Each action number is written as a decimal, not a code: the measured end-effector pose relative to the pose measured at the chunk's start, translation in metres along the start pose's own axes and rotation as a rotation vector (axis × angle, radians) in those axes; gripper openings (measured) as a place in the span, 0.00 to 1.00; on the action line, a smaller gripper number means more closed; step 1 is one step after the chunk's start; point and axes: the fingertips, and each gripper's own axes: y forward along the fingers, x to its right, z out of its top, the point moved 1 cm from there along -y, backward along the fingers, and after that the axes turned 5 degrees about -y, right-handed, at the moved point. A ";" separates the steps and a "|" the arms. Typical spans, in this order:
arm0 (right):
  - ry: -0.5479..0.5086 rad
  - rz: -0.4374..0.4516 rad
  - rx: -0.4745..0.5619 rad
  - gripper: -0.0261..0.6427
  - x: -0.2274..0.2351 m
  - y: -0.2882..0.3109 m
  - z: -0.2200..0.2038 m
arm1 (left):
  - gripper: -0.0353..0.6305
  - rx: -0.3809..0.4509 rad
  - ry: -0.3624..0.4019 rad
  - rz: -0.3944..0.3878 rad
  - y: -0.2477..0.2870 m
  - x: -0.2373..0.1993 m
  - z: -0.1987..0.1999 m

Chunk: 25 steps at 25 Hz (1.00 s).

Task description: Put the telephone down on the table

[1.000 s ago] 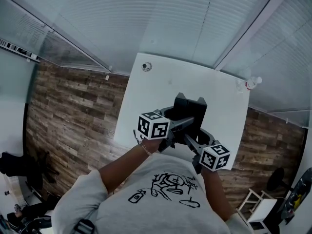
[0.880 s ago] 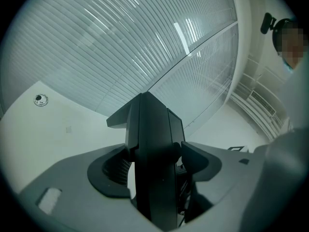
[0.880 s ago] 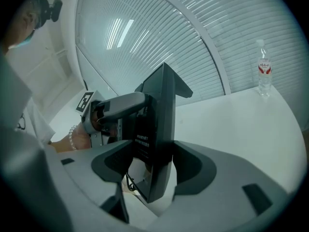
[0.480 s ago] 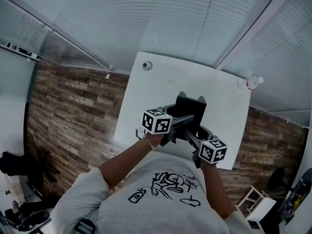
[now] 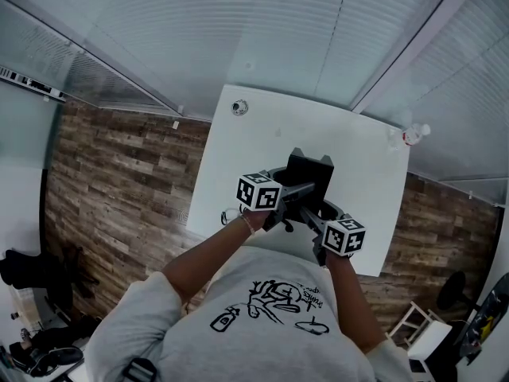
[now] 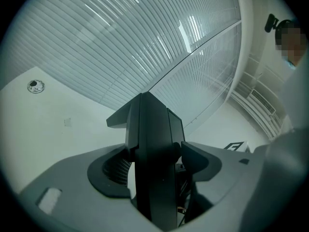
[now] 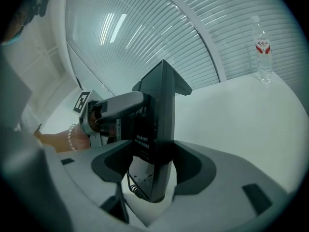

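A black telephone (image 5: 311,178) hangs upright on its edge just above the white table (image 5: 262,138), near the table's front edge, held between both grippers. My left gripper (image 5: 296,194) grips it from the left, with its jaws pressed on both flat sides of the telephone (image 6: 154,149). From the right, my right gripper (image 5: 316,218) is shut on the telephone's lower part (image 7: 157,124). A coiled cord (image 7: 131,187) dangles under it. In the right gripper view, the left gripper (image 7: 118,105) shows beyond the telephone.
A water bottle (image 5: 412,135) stands at the table's far right corner, upright in the right gripper view (image 7: 262,45). A small round object (image 5: 239,108) lies near the far left corner. Wood flooring (image 5: 119,181) surrounds the table; blinds line the wall behind.
Both grippers have sunk toward the table with the telephone held between them. Their marker cubes have drawn closer together in the head view.
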 end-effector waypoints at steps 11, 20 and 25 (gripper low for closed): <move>0.018 -0.019 -0.012 0.40 0.024 0.021 -0.013 | 0.53 -0.017 -0.022 -0.007 0.018 -0.032 -0.011; 0.042 -0.033 -0.029 0.40 0.049 0.040 -0.020 | 0.53 -0.037 -0.017 -0.018 0.038 -0.056 -0.015; 0.033 -0.043 -0.045 0.40 0.061 0.047 -0.023 | 0.53 -0.015 -0.031 -0.014 0.046 -0.069 -0.018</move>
